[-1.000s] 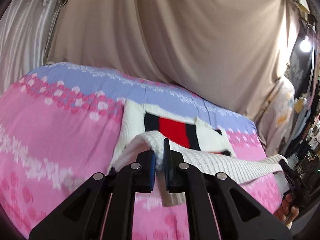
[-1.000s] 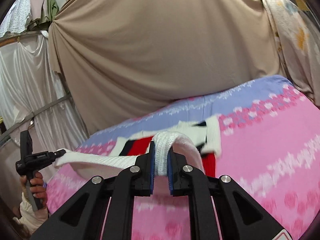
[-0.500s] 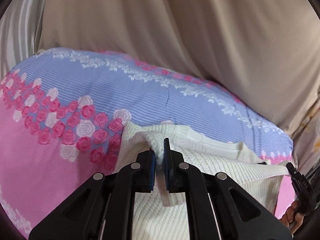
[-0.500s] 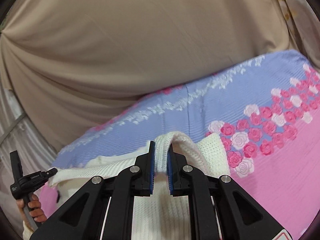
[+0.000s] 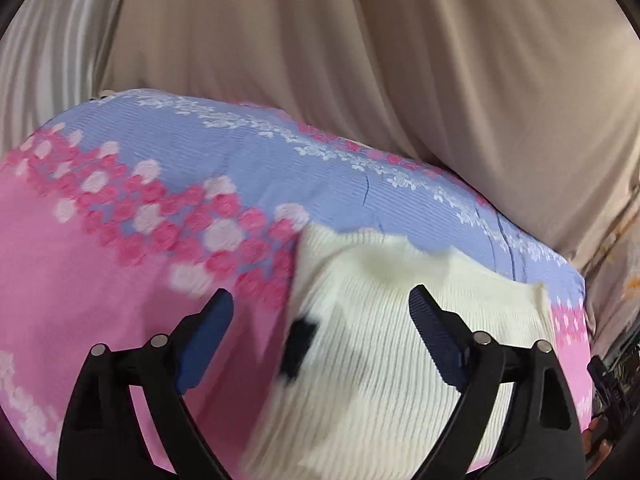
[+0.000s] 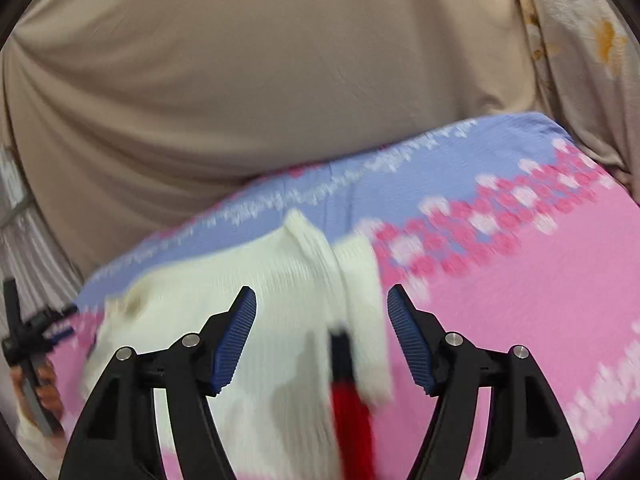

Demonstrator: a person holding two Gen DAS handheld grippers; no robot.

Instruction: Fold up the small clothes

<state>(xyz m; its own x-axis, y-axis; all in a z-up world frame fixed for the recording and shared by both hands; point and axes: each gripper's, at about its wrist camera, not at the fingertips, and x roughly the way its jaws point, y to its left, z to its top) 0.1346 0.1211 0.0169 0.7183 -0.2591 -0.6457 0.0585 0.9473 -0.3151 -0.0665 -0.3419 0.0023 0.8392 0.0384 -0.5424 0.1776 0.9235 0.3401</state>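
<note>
White knit sweater [image 5: 400,360], just one, lies folded on the pink and blue floral sheet [image 5: 100,280]. Two grippers: left gripper [image 5: 320,332] and right gripper [image 6: 322,328] have both just sprung wide open, holding nothing, sweater lying loose underneath.

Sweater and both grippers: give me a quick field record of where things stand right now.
garment: white knit sweater, lying on the bedsheet
fold state: near part laid over; black and red patches peek out at the edge
surface: pink and blue floral bedsheet
left gripper: jaws have just been opening, nothing pinched
right gripper: jaws have just been opening, sweater lies below, not gripped
backdrop: beige curtain
</note>
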